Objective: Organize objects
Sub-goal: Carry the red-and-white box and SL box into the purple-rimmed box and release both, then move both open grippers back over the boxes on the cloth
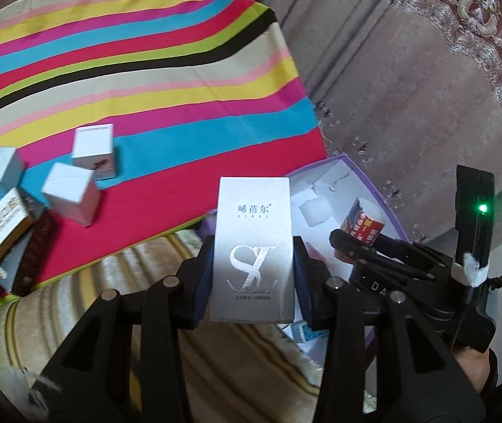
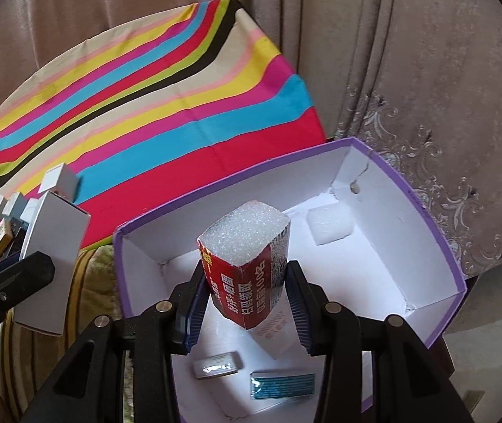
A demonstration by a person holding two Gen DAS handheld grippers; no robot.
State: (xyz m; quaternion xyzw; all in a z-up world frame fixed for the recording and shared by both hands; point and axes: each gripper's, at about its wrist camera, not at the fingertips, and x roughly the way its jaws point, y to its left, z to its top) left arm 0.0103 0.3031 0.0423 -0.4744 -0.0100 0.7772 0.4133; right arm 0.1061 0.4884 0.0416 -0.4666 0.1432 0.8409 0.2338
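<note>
Silver box clamped in left gripper, red carton in right gripper

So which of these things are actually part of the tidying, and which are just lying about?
Part of the job:
- silver box, held in left gripper
- red foam-filled packet, held in right gripper
- purple box, being filled
- small boxes waiting on striped cloth

Just lying about:
- curtain
- fringed rug
</note>
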